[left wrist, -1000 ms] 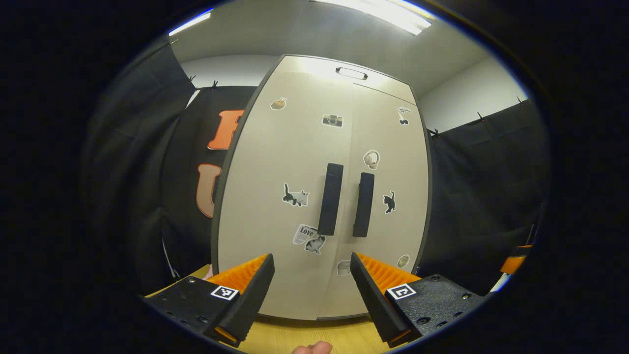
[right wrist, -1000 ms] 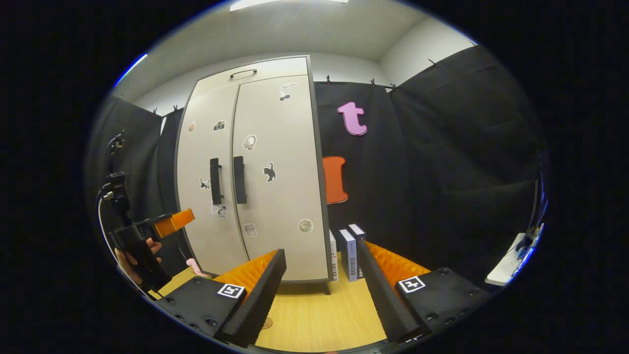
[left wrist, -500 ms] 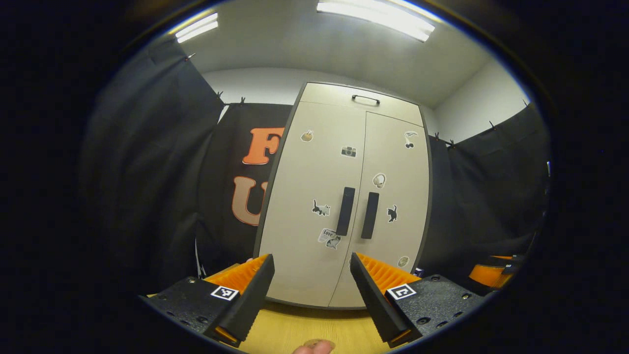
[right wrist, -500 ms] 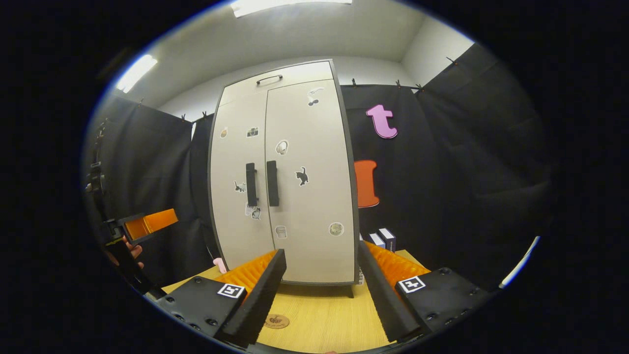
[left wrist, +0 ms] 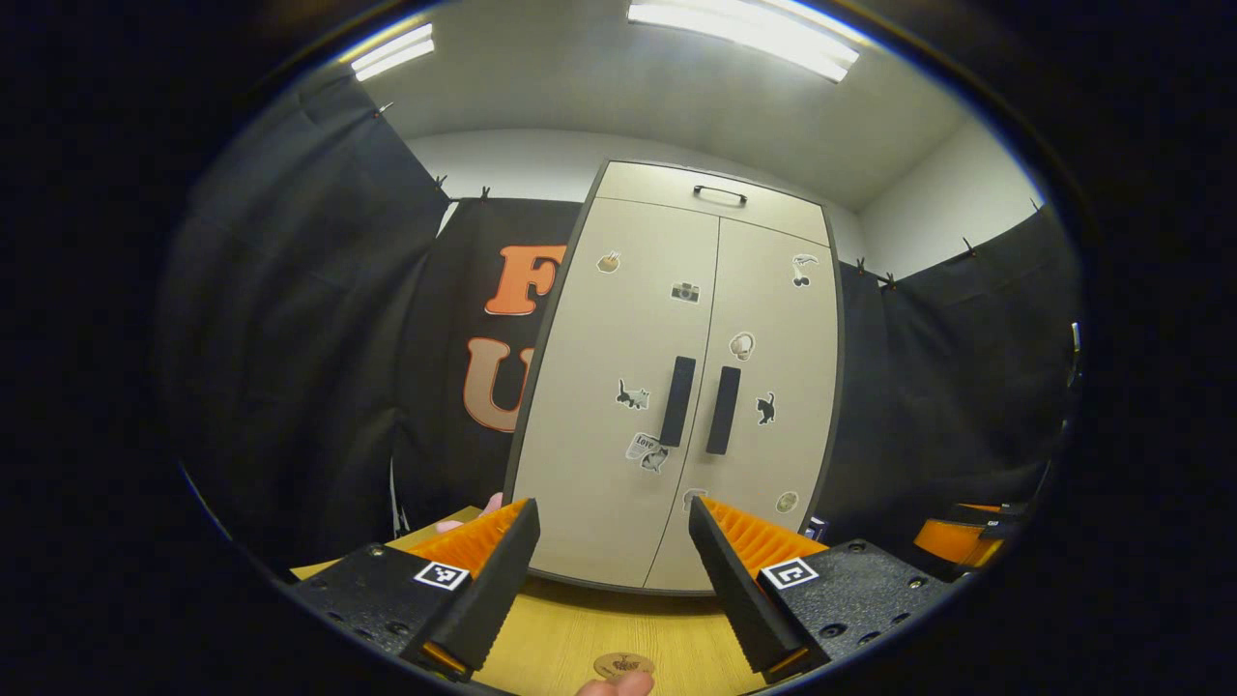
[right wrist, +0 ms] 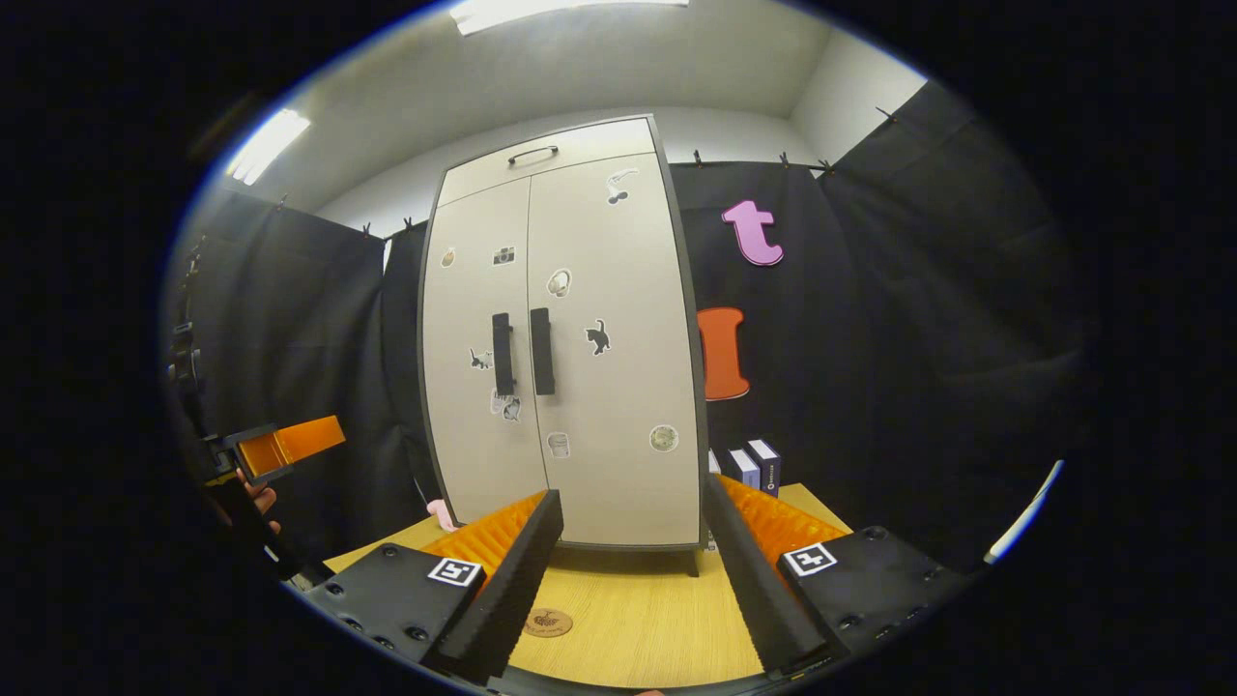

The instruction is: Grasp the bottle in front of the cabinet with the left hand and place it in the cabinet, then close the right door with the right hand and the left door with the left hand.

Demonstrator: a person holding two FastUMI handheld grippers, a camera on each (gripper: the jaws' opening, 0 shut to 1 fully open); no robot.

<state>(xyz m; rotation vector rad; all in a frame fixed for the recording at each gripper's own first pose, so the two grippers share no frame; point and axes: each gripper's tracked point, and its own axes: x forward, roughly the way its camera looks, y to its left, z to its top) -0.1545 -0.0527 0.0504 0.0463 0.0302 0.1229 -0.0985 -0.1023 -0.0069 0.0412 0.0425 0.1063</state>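
A: Left gripper [left wrist: 611, 570], left gripper view: low centre of frame, level, fingers spread wide with nothing between them, aimed at the tall beige two-door cabinet [left wrist: 618, 464]. A fingertip [left wrist: 615, 685] pokes in at the bottom edge.

B: Right gripper [right wrist: 630, 570], right gripper view: same pose, bottom centre, jaws wide apart and empty, above the yellow wooden tabletop [right wrist: 638, 619]. The left gripper also shows at the far left of that frame, held in a hand [right wrist: 253, 491], apart from the cabinet.

A: Cabinet: both doors closed, the two black vertical handles [right wrist: 522, 352] side by side at the seam. The bottle cannot be seen; the contents are hidden by the doors.

B: Small round brown coaster [right wrist: 547, 623] on the tabletop near the frame's bottom. Dark upright boxes [right wrist: 754, 466] right of the cabinet, partly hidden by my finger. A pink object [right wrist: 442, 514] at the cabinet's lower left, too cut off to identify.
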